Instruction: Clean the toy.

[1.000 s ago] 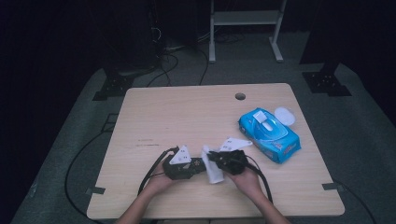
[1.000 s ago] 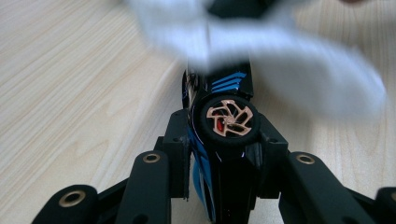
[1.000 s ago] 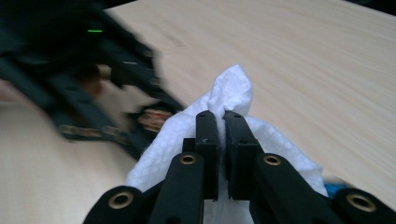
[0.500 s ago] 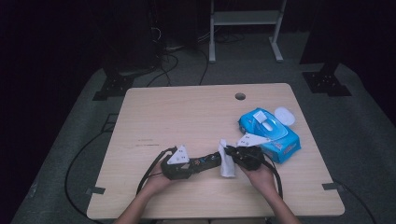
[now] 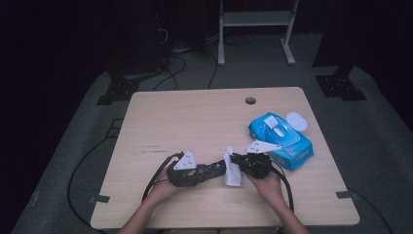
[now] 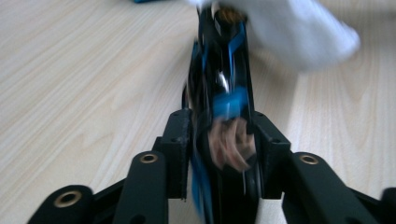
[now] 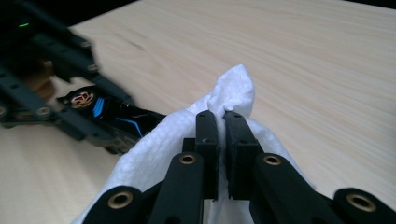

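Observation:
A slim black object with blue stripes (image 6: pixel 224 70) lies along the table between the jaws of my left gripper (image 6: pixel 223 126). The jaws have just been opening a little, and their pads still bear on both of its sides. In the high view this gripper (image 5: pixel 209 171) lies near the table's front edge and points right, with the object (image 5: pixel 218 169) sticking out toward a white wipe (image 5: pixel 232 169). My right gripper (image 7: pixel 222 126) is shut on a fold of that wipe (image 7: pixel 233 88), which drapes down onto the object's tip (image 7: pixel 121 114). From above, the right gripper (image 5: pixel 234 163) points left.
A blue pack of wipes (image 5: pixel 280 139) with its white lid (image 5: pixel 296 119) flipped open lies just behind my right hand. A cable hole (image 5: pixel 250 101) sits near the wooden table's (image 5: pixel 195 122) far edge. Cables trail from both grippers over the front edge.
My right gripper has moved a little to the right with the wipe, away from the left gripper's body. The left hand has stayed in place with the black and blue object.

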A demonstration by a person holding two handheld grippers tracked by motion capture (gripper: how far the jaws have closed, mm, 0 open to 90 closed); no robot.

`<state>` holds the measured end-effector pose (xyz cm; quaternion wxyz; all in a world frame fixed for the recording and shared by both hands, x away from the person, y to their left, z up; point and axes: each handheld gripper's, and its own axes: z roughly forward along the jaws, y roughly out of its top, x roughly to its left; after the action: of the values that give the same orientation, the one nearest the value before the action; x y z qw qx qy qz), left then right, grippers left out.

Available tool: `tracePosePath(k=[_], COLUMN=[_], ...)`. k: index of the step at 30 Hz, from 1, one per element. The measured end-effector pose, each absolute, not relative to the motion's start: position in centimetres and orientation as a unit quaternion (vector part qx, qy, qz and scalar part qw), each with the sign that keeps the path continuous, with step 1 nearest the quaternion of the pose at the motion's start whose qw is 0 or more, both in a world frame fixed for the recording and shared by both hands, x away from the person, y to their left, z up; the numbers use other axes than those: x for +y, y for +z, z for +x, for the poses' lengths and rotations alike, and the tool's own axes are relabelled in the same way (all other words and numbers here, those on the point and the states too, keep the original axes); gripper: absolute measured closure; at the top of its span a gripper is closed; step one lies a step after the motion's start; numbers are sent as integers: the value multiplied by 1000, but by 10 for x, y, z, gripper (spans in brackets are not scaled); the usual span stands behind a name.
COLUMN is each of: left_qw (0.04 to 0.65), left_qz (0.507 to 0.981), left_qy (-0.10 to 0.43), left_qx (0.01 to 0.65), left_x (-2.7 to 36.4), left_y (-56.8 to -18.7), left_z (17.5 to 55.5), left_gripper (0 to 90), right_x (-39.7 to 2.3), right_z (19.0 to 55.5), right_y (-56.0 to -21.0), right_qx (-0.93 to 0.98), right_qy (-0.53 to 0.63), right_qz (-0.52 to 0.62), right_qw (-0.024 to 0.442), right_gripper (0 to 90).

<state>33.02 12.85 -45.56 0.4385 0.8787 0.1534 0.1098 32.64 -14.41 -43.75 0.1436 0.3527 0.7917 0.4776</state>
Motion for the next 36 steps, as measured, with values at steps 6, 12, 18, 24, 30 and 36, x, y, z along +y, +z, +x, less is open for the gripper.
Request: tracePosePath(k=[6,12,18,24,30,36], left_qw=[416,407,403,385,355,305], left_qz=[889,894,895,903,918,938], left_qy=[116,115,108,99,99,88], left_qx=[152,149,158,161,149,137], left_x=[130,134,145,145,116,83], left_y=[-454,-452,-450,-440,-422,-424], left_z=[330,328,326,327,339,350], left_gripper=[610,628,642,600,446,388], right_x=[-140,-146,-141,-145,-152,-168], right_z=[327,329,328,327,318,313], right_y=[-439,-442,-441,-438,-431,-434], right_qx=[799,790,795,794,800,803], right_qy=[472,475,474,476,473,461], right_qz=[343,361,352,354,341,348], right_qw=[147,140,138,133,141,147], right_gripper=[847,846,846,846,846,846])
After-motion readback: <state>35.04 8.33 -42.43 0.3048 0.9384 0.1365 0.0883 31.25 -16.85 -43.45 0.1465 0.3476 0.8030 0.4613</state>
